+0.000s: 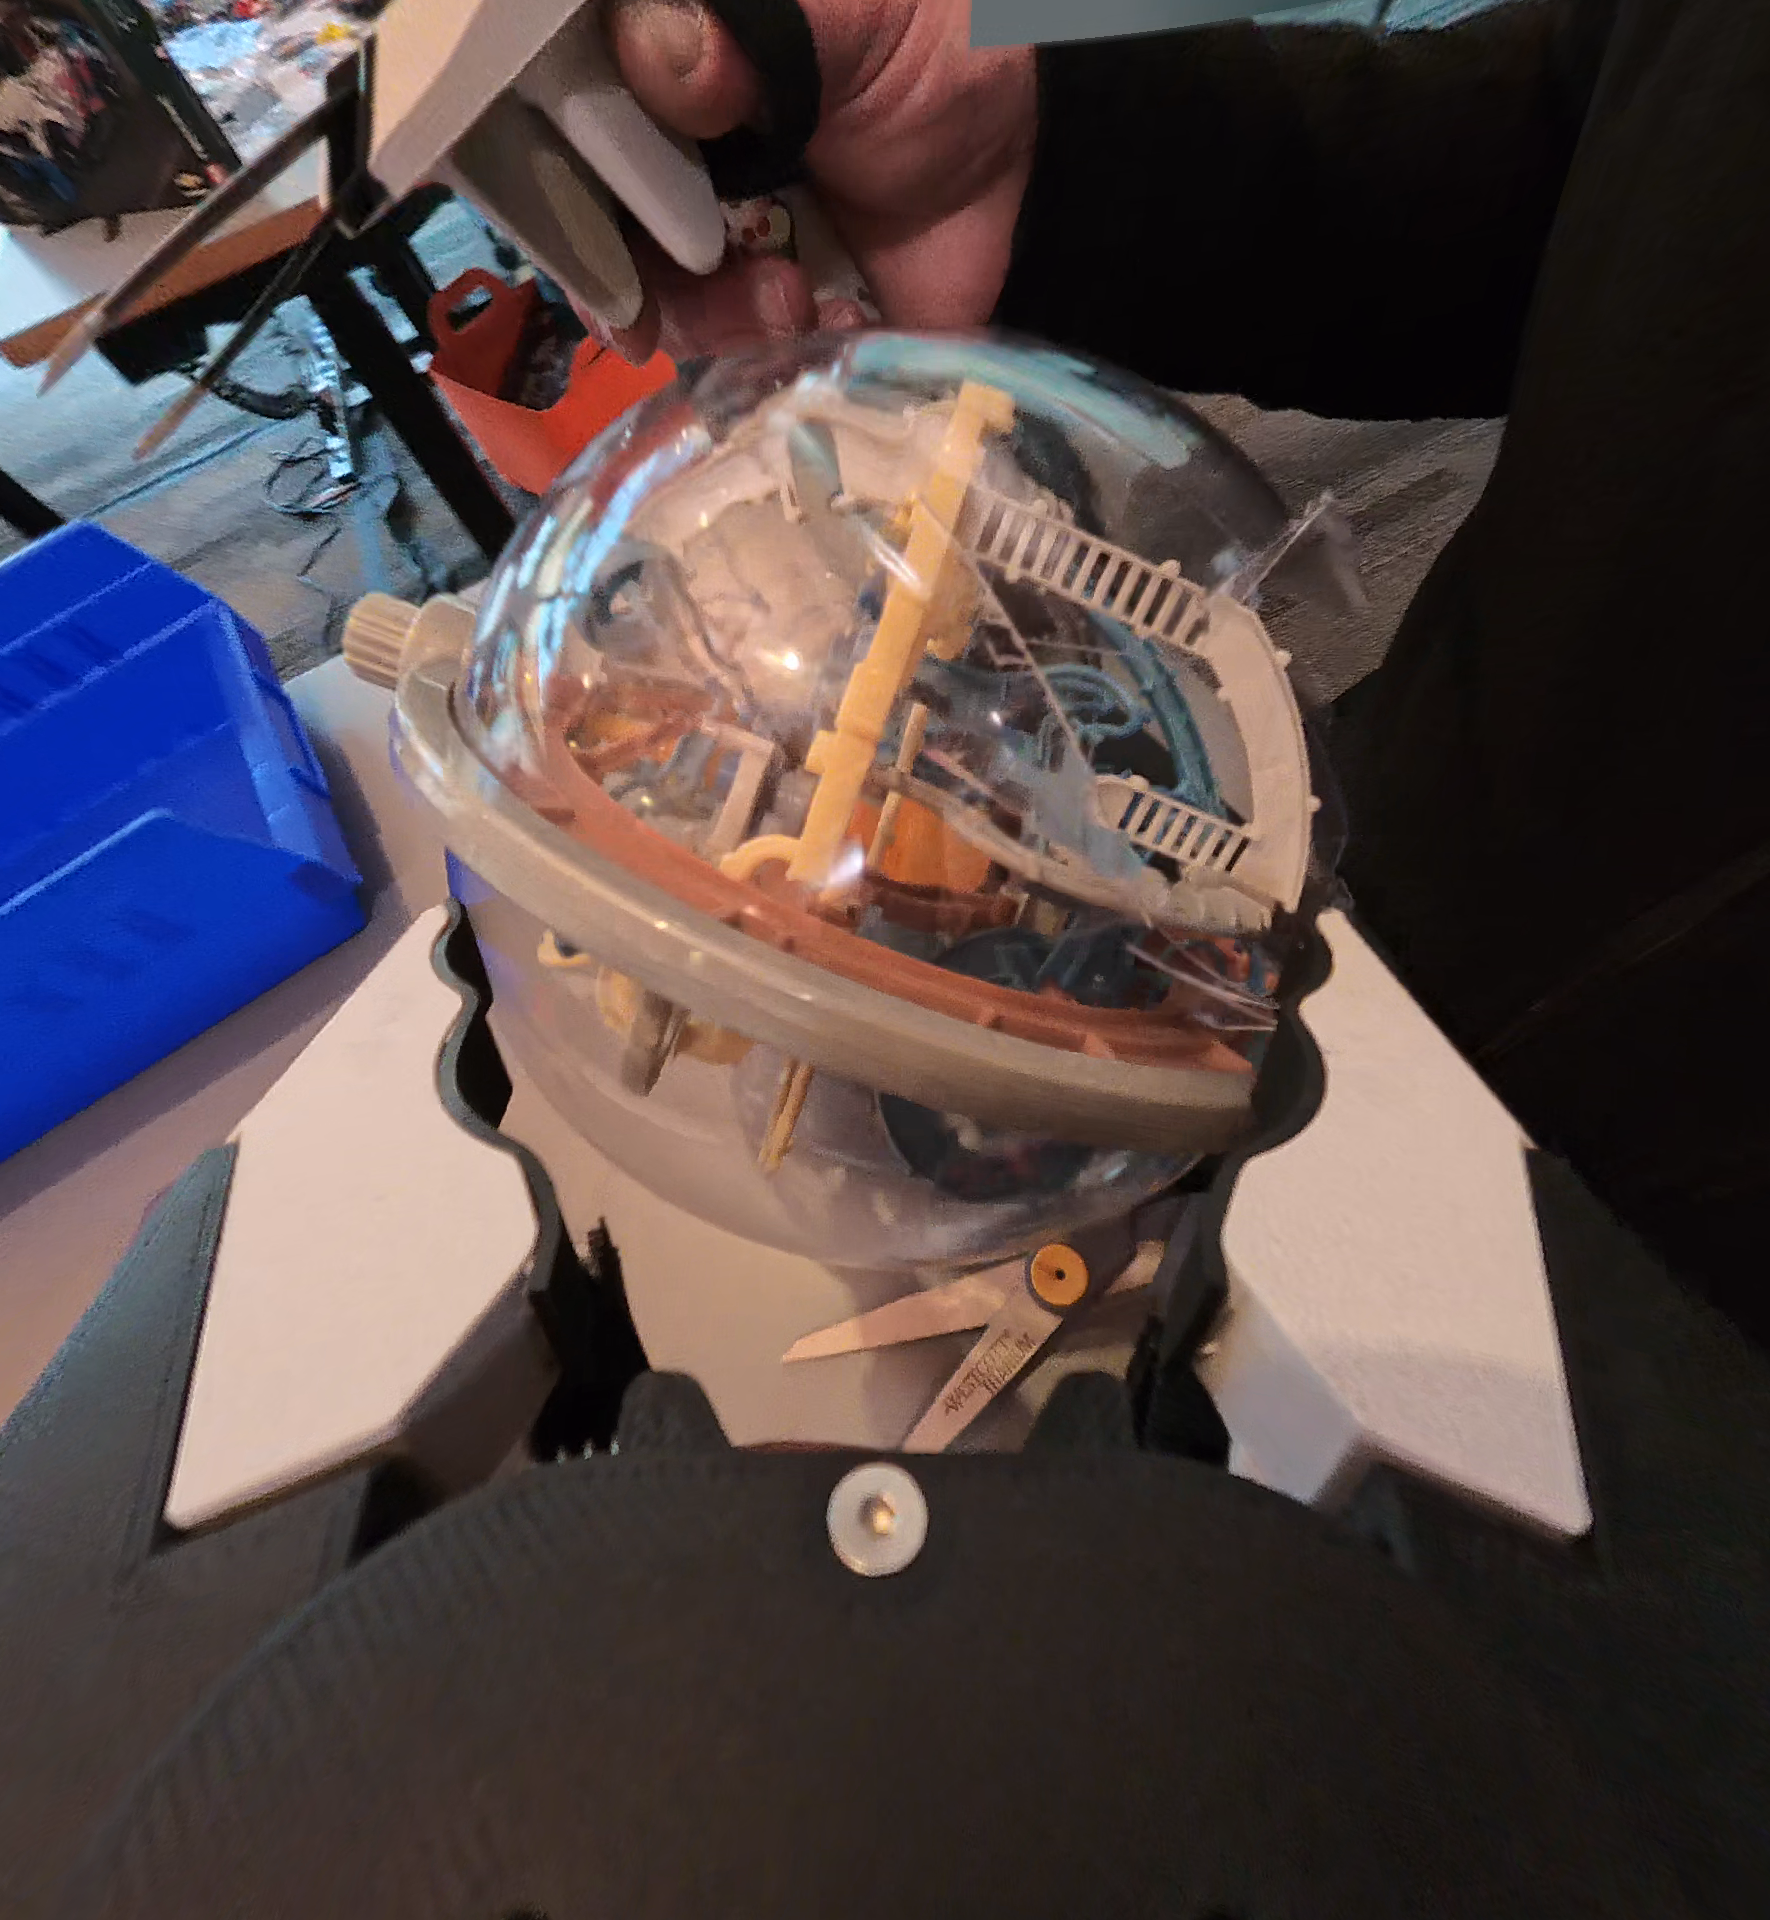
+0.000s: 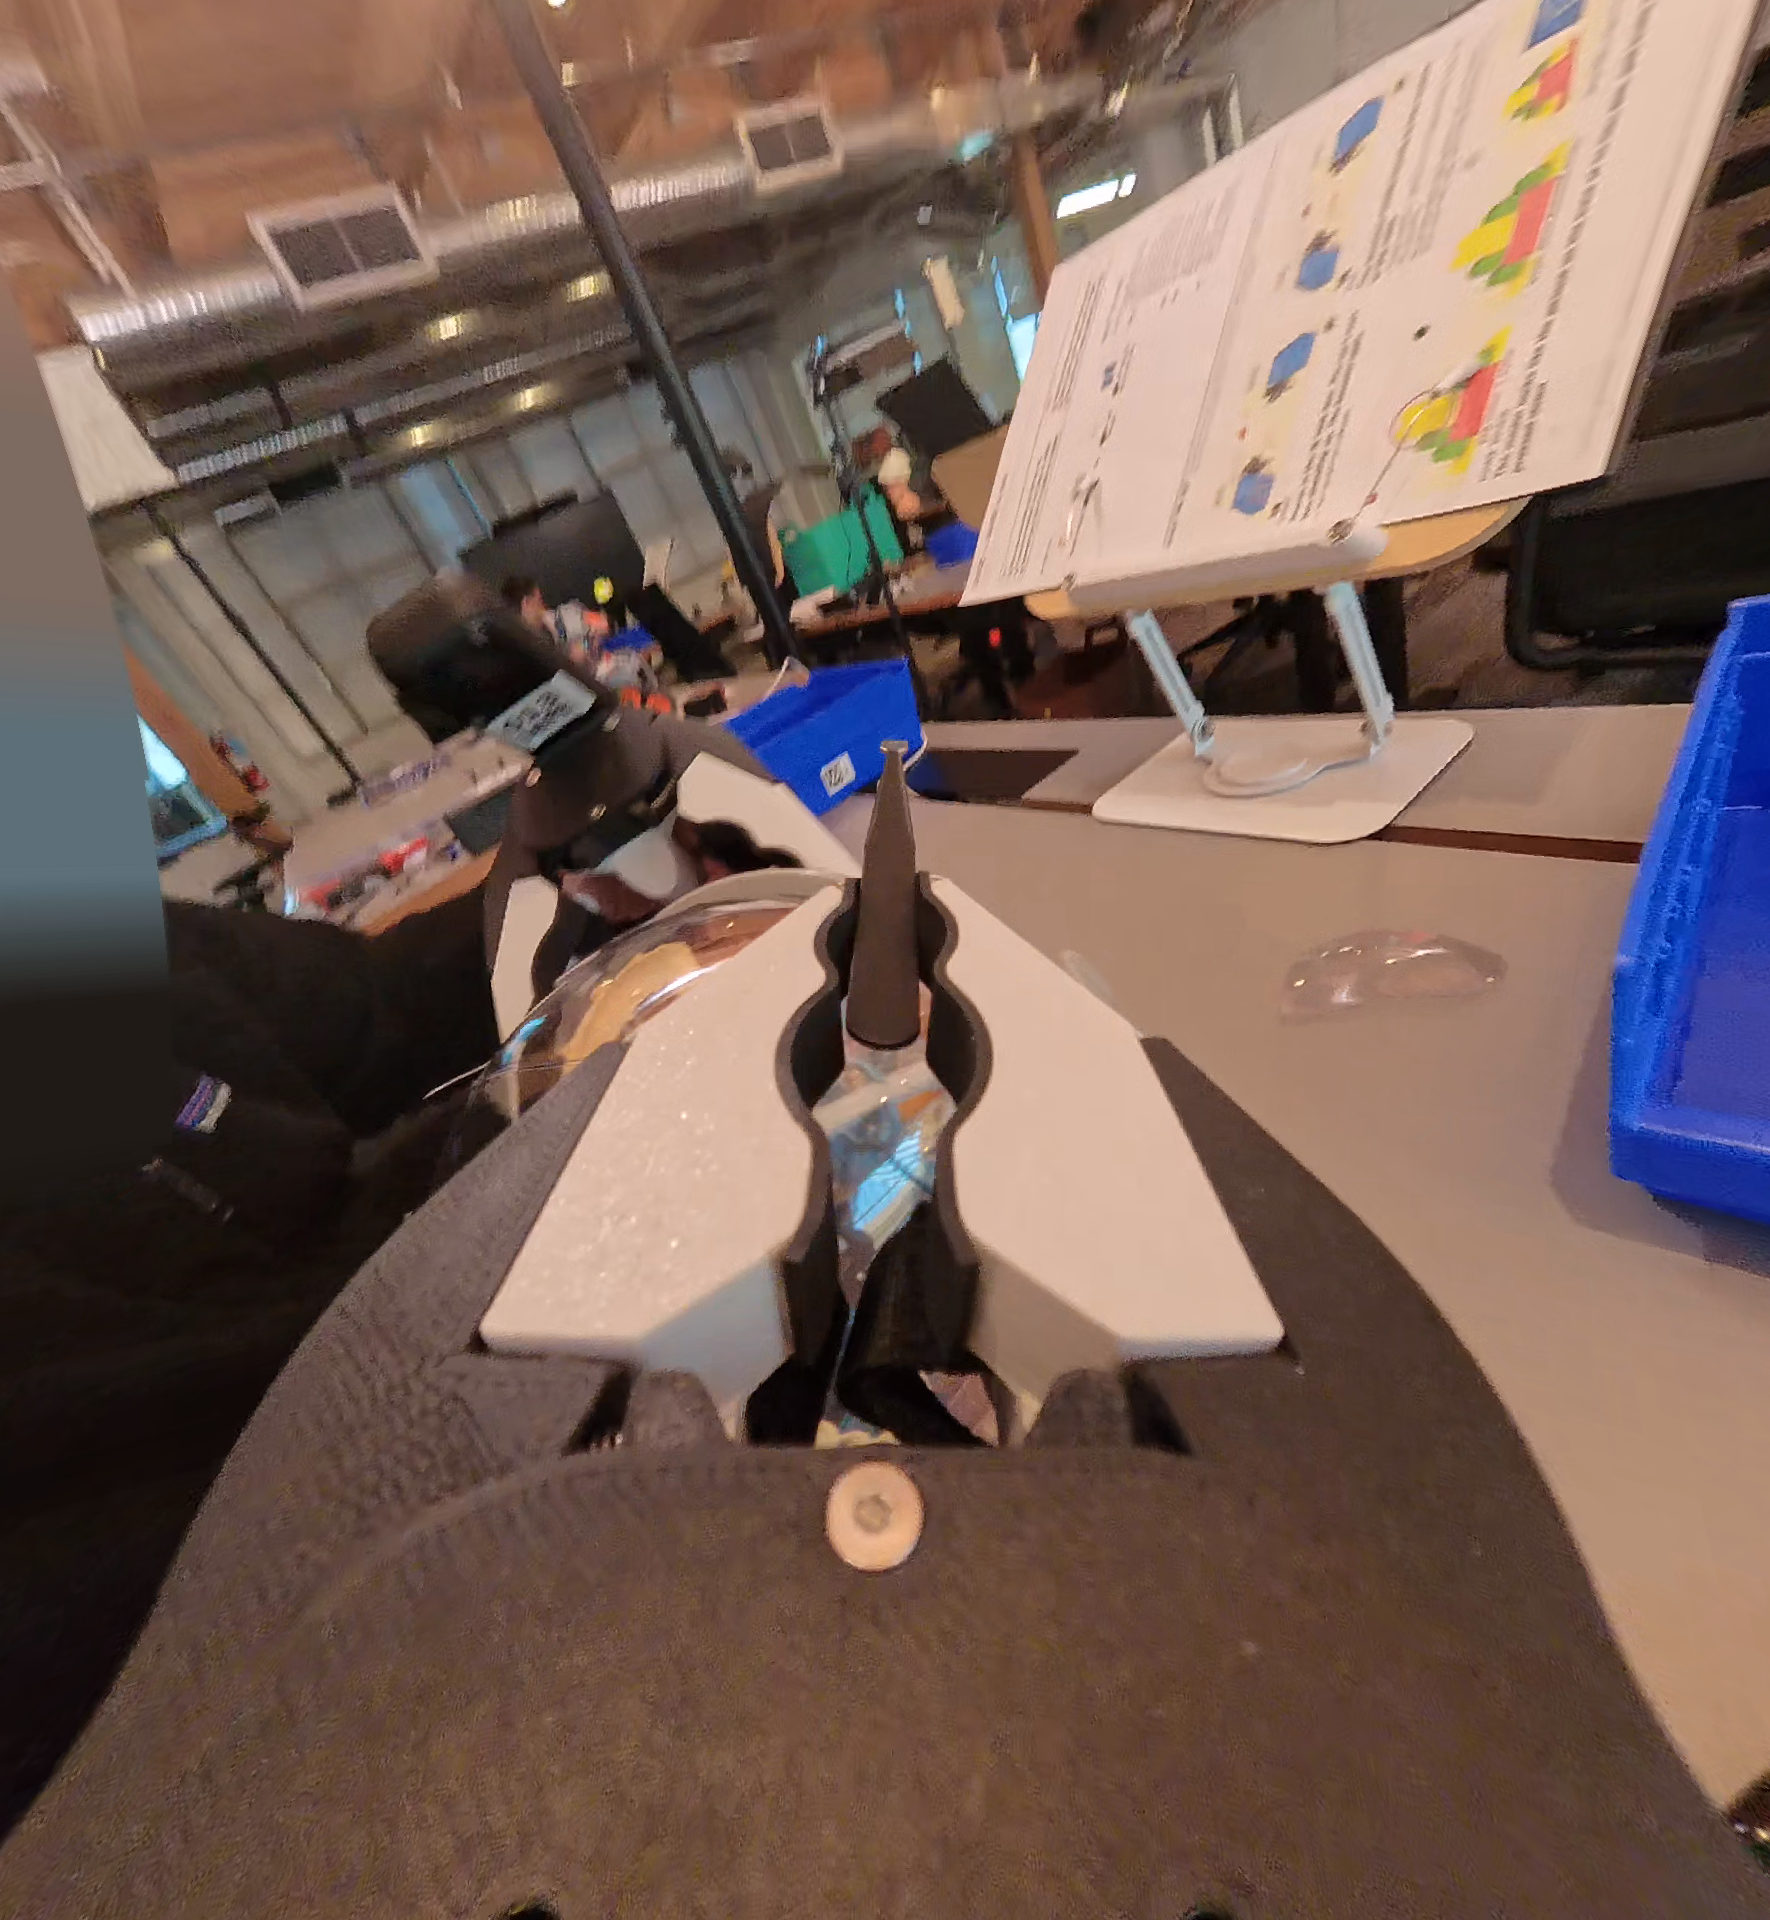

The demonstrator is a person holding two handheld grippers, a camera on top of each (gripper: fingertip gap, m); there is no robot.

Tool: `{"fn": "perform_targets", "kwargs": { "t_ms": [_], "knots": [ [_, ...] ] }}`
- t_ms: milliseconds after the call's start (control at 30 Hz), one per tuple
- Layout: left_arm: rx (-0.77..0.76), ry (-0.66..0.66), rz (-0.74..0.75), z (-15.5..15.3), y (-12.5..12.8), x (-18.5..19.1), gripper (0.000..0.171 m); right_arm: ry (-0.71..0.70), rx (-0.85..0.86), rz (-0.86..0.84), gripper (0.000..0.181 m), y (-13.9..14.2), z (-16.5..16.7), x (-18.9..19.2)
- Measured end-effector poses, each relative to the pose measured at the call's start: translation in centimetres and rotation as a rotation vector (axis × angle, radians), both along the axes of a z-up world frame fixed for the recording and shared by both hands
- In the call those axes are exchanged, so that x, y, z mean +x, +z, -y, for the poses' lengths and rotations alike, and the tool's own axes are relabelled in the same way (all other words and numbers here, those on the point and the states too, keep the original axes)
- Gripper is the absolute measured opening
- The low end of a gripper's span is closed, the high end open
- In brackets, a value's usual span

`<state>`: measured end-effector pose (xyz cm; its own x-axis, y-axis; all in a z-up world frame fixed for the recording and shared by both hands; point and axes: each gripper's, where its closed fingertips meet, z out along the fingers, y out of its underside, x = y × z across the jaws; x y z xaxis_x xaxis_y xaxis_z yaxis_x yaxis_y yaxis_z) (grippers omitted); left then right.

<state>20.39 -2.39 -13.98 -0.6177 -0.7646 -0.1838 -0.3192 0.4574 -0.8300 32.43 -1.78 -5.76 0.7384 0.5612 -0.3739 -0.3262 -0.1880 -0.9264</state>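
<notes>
My left gripper [image 1: 881, 935] is shut on a clear plastic ball [image 1: 860, 727] with a grey band round its middle and a coloured maze of tracks and ladders inside. The ball is held above the table, tilted. My right gripper [image 2: 886, 904] is shut on a black tapered tool [image 2: 883, 935] that points forward past the fingertips. The clear ball [image 2: 652, 977] shows just under and left of the right fingers. The left gripper [image 2: 590, 790] shows beyond it. In the left wrist view a hand [image 1: 891, 156] holds the right gripper's handle above the ball.
Open scissors [image 1: 974, 1340] lie on the grey table [image 2: 1276, 1039] under the ball. A blue bin [image 1: 102, 831] is at the left; it also shows in the right wrist view [image 2: 1754, 935]. A clear plastic piece [image 2: 1390, 977], a document stand [image 2: 1296, 312] and another blue bin [image 2: 829, 727] stand farther off.
</notes>
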Motion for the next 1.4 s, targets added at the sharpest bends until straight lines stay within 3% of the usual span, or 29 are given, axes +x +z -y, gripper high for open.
{"fn": "perform_targets", "kwargs": {
  "t_ms": [100, 233, 267, 367, 400, 467, 533, 633, 733, 800, 900, 1067, 1133, 1167, 1267, 1400],
  "knots": [
    [0.008, 0.055, 0.042, -0.4, -0.7, -0.7, 0.144, -0.049, 0.035, -0.135, 0.006, -1.3, -1.7, 1.0],
    [-0.068, 0.074, 0.028, -0.3, -0.9, -2.4, 0.141, 0.017, 0.079, -0.238, 0.006, -2.2, -3.2, -0.9],
    [-0.169, 0.055, 0.030, -0.1, 0.0, -3.0, 0.141, 0.020, 0.109, -0.245, 0.006, -1.7, -3.2, -1.2],
    [-0.710, -0.112, 0.021, -0.8, 5.4, -5.4, 0.114, 0.055, 0.169, -0.190, 0.006, -0.6, -3.0, -2.4],
    [-0.773, -0.057, 0.046, -2.7, 5.8, -4.7, 0.113, 0.085, 0.184, -0.176, 0.006, -0.3, -2.8, -3.2],
    [-0.791, 0.015, -0.019, -4.8, 4.3, -3.2, 0.116, 0.111, 0.214, -0.152, 0.006, 0.1, -2.7, -4.4],
    [-0.801, 0.023, -0.084, -4.4, 3.6, -1.7, 0.114, 0.113, 0.208, -0.134, 0.006, 0.0, -2.9, -5.3],
    [-0.790, -0.082, -0.107, -2.6, 5.6, -0.8, 0.108, 0.117, 0.224, -0.047, 0.006, 0.0, -2.9, -7.2],
    [-0.719, -0.035, -0.115, -3.1, 5.9, 0.0, 0.043, 0.105, 0.248, -0.034, 0.006, 0.7, -2.9, -7.7],
    [-0.785, -0.051, -0.147, -2.6, 5.9, -0.5, 0.030, 0.122, 0.240, -0.033, 0.006, 0.7, -2.9, -8.1],
    [-0.819, 0.024, -0.099, -3.0, 5.7, -1.0, 0.037, 0.138, 0.202, 0.002, 0.006, 0.4, -2.7, -8.5],
    [-0.888, 0.162, -0.057, -5.3, 4.2, -3.4, 0.086, 0.230, 0.154, 0.070, 0.006, 0.2, -1.9, -10.1],
    [-0.970, 0.176, -0.043, -5.4, 3.8, -4.5, 0.084, 0.263, 0.141, 0.096, 0.006, 0.1, -1.8, -11.1],
    [-0.993, 0.190, -0.009, -5.5, 3.9, -5.0, 0.075, 0.280, 0.139, 0.101, 0.006, 0.1, -1.7, -11.5],
    [-0.967, 0.303, 0.117, -6.5, 4.2, -6.1, 0.028, 0.304, 0.126, 0.139, 0.006, 0.1, -1.7, -12.6],
    [-0.950, 0.326, 0.183, -5.8, 4.4, -7.0, 0.027, 0.341, 0.086, 0.180, 0.006, -0.1, -1.6, -13.7]
  ]
}}
